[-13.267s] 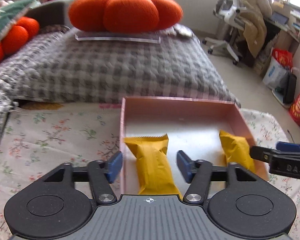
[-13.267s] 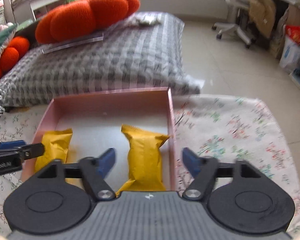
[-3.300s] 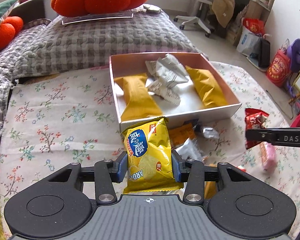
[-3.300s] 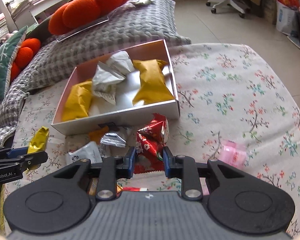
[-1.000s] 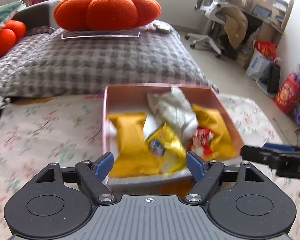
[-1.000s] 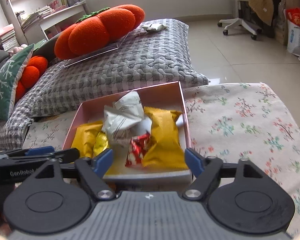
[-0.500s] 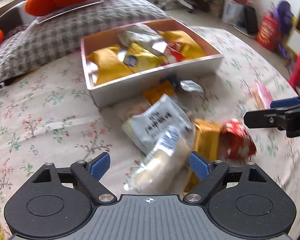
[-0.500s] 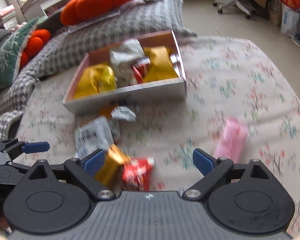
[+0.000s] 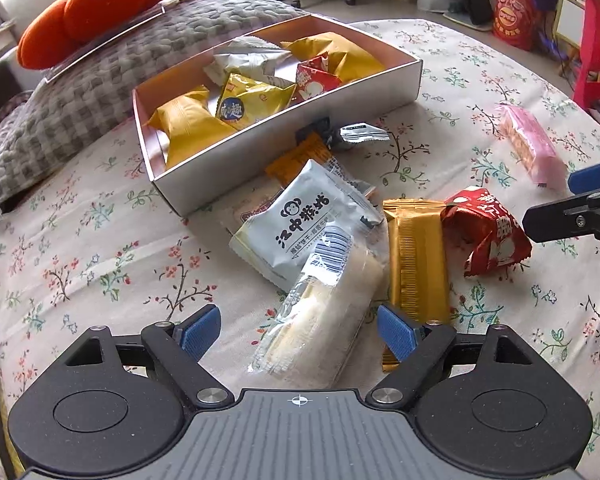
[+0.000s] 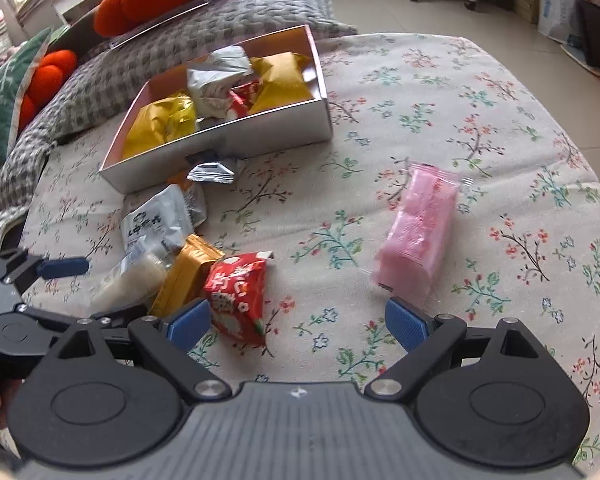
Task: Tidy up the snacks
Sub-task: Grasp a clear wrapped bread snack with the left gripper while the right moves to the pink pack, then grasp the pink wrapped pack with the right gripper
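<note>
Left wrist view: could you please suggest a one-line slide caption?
Open left gripper above a clear-wrapped snack, beside loose packets, near the filled box.

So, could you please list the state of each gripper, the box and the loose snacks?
Left gripper: closing, not gripping.
Right gripper: open, empty.
Box: lidless, part-filled.
Clear-wrapped snack: between left jaws, on cloth.
Red packet: on cloth.
Pink packet: on cloth, apart.

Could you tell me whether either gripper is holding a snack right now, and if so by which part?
Nothing is held. The left gripper stands open around the clear-wrapped bar; the right gripper is open too, empty.
</note>
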### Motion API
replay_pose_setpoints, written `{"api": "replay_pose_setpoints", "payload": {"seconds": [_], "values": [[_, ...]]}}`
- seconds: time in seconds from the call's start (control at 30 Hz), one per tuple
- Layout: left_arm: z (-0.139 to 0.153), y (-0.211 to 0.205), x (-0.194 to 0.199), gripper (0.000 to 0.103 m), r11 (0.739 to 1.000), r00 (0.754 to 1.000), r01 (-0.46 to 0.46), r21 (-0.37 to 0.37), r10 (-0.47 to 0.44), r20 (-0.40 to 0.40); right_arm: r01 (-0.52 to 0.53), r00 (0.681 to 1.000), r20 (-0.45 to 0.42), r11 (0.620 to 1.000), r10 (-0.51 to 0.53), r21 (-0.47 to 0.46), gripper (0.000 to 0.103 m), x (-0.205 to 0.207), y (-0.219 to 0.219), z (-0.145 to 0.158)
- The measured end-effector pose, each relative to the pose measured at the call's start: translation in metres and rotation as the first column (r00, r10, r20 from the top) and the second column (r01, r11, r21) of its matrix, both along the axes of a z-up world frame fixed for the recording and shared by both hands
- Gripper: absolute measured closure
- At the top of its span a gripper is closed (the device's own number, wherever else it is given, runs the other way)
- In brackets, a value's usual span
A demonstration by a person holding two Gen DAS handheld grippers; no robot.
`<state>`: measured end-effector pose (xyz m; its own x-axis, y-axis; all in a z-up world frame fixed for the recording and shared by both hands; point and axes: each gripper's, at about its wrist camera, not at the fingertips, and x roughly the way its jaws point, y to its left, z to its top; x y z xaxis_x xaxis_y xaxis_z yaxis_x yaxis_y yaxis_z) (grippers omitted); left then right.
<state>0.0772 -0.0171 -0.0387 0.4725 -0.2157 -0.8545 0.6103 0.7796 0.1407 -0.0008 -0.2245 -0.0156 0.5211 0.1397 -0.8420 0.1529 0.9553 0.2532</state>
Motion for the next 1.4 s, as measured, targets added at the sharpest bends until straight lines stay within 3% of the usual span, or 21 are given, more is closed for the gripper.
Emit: {"api": "replay_pose_setpoints", "payload": {"seconds": [0.1, 0.17, 0.27, 0.53, 0.7, 0.87, 0.97, 1.23, 1.4], "values": [[-0.002, -0.002, -0.001, 0.027, 1.0, 1.0, 0.013, 0.012, -0.013, -0.004, 0.001, 1.0, 0.01, 1.0, -0.001, -0.008, 0.01, -0.002, -0.001, 0.002], [-0.005, -0.004, 0.0, 0.044, 1.0, 1.0, 0.013, 0.022, -0.012, -0.021, 0.004, 1.0, 0.004, 1.0, -0.004, 0.01, 0.011, -0.002, -0.003, 0.0], [-0.006, -0.003, 0.001, 0.055, 1.0, 0.999, 0.009, 0.01, -0.009, -0.042, -0.002, 1.0, -0.004, 1.0, 0.002, 0.018, 0.014, -0.001, -0.002, -0.001], [-0.002, -0.003, -0.003, 0.07, 0.999, 0.996, -0.02, -0.049, 0.015, -0.089, 0.032, 0.999, 0.004, 0.999, -0.033, 0.031, 0.017, -0.001, -0.008, 0.0], [0.004, 0.0, -0.003, 0.072, 0.993, 0.993, -0.065, -0.096, 0.055, -0.108, 0.032, 0.999, 0.006, 0.999, -0.032, 0.038, 0.019, -0.001, -0.009, 0.0], [0.019, 0.012, -0.002, 0.073, 0.97, 0.986, -0.12, -0.21, 0.093, -0.136, 0.01, 1.0, -0.006, 0.998, -0.01, 0.066, 0.026, 0.0, -0.007, -0.002], [0.026, 0.014, -0.004, 0.073, 0.957, 0.986, -0.137, -0.255, 0.106, -0.132, 0.008, 1.0, 0.015, 0.999, -0.008, 0.034, 0.029, -0.001, -0.008, 0.002], [0.032, 0.001, -0.008, 0.073, 0.957, 0.989, -0.127, -0.262, 0.103, -0.104, 0.167, 0.986, 0.033, 0.985, -0.165, -0.052, 0.027, 0.005, -0.042, 0.006], [0.031, -0.006, -0.005, 0.073, 0.957, 0.988, -0.14, -0.252, 0.119, -0.097, 0.23, 0.971, -0.063, 0.973, -0.232, -0.039, 0.029, 0.033, -0.055, -0.012]]}}
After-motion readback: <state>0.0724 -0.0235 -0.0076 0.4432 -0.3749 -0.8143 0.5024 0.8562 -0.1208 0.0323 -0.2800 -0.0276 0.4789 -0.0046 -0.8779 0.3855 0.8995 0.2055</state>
